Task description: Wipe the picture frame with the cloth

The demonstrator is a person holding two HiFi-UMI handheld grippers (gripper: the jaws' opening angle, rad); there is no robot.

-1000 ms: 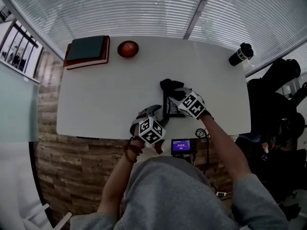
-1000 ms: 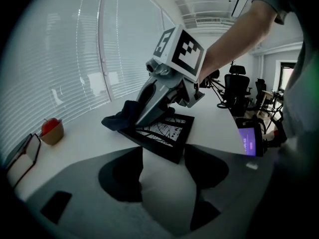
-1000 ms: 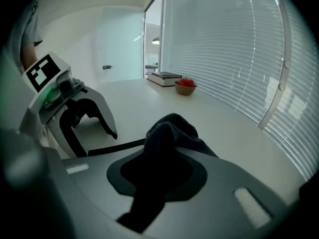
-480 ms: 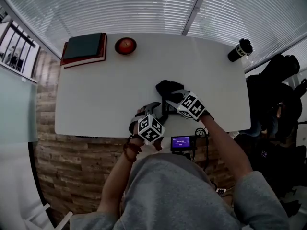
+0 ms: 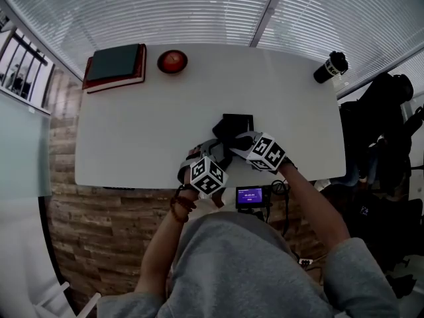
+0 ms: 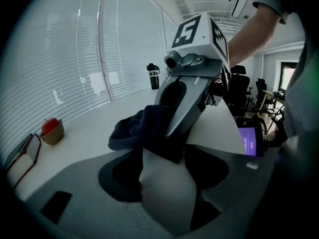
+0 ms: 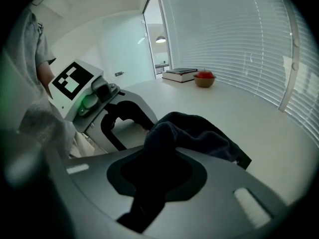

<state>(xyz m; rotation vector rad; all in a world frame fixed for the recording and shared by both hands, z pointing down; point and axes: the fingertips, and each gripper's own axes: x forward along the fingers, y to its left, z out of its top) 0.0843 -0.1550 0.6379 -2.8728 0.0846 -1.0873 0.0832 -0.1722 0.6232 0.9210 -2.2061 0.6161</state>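
A small lit screen [image 5: 252, 196] hangs at the white worktop's [image 5: 146, 131] near edge. Just beyond it, the left gripper's [image 5: 213, 152] jaws stand wide, clamped on the near edge of the dark rectangular picture frame [image 5: 238, 121]. The right gripper's [image 5: 242, 142] jaws pinch a bunched dark blue cloth [image 7: 199, 131] that lies on the frame. Along the far edge are stacked books [image 5: 116, 65], a red apple in a bowl [image 5: 172, 61] and a black tumbler [image 5: 331, 66].

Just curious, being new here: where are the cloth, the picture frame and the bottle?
cloth [image 7: 199, 131]: right gripper view, bunched middle
picture frame [image 5: 240, 120]: head view, uncovered far part
bottle [image 5: 330, 68]: head view, its body
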